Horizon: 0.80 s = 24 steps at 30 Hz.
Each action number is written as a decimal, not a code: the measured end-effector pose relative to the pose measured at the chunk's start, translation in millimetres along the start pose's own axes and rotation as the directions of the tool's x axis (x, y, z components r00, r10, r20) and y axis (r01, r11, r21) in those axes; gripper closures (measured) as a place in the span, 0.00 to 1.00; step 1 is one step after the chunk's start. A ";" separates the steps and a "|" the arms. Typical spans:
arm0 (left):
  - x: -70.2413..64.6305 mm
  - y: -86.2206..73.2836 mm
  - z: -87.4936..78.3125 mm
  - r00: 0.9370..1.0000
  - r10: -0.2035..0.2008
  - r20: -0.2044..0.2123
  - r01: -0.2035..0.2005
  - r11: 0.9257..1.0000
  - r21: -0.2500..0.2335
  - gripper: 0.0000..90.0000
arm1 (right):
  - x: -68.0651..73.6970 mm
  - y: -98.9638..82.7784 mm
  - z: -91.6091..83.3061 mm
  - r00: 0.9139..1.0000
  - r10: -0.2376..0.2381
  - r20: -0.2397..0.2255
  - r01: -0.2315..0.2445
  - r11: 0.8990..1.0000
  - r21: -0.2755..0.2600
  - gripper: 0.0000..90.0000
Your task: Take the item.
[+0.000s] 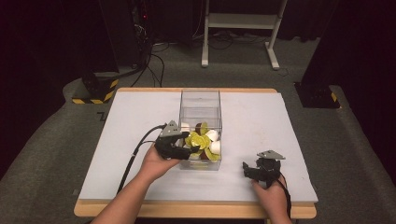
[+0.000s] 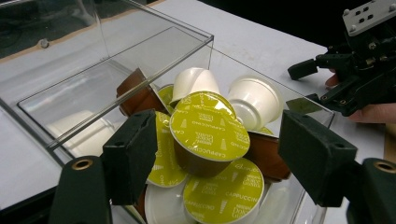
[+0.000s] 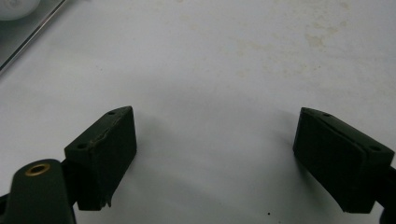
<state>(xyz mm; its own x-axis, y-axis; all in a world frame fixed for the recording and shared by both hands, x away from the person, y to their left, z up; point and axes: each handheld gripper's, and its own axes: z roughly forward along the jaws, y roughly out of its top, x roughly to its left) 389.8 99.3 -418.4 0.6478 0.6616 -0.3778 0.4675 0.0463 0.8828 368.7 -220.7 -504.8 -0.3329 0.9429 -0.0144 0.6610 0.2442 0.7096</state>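
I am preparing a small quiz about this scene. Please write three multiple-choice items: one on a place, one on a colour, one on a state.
1. Where are the coffee capsules?
A. in the clear plastic box
B. on the floor
C. on the bare table

2. What colour is the lid of the capsule between the left hand-held gripper's jaws?
A. red
B. yellow-green
C. blue

3. How are the right hand-held gripper's jaws?
A. shut on a capsule
B. shut on a cable
C. open over the white table

Answers:
1 A, capsules heap inside the clear plastic box.
2 B, the left hand-held gripper frames a yellow-green lid.
3 C, the right hand-held gripper has only the white table between its jaws.
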 end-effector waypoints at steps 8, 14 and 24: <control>0.1 -2.1 8.1 1.000 0.023 0.002 -0.023 1.000 0.016 0.33 | 0.1 0.0 0.0 1.000 -0.001 0.000 0.001 1.000 0.000 0.15; 0.0 -3.3 13.0 1.000 0.031 -0.002 -0.031 0.999 0.026 0.34 | 0.2 0.0 0.0 1.000 -0.002 0.001 0.002 1.000 0.000 0.15; -2.9 -8.2 21.1 0.999 0.038 -0.016 -0.037 0.999 0.037 0.34 | 0.4 -0.2 0.0 1.000 -0.002 0.002 0.002 1.000 -0.002 0.15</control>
<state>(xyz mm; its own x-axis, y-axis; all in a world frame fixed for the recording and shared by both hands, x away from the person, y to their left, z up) 396.8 81.2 -430.5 0.6553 0.6747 -0.3397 0.4648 -0.0056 0.8854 368.5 -220.4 -504.9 -0.3328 0.9428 -0.0175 0.6590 0.2458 0.7108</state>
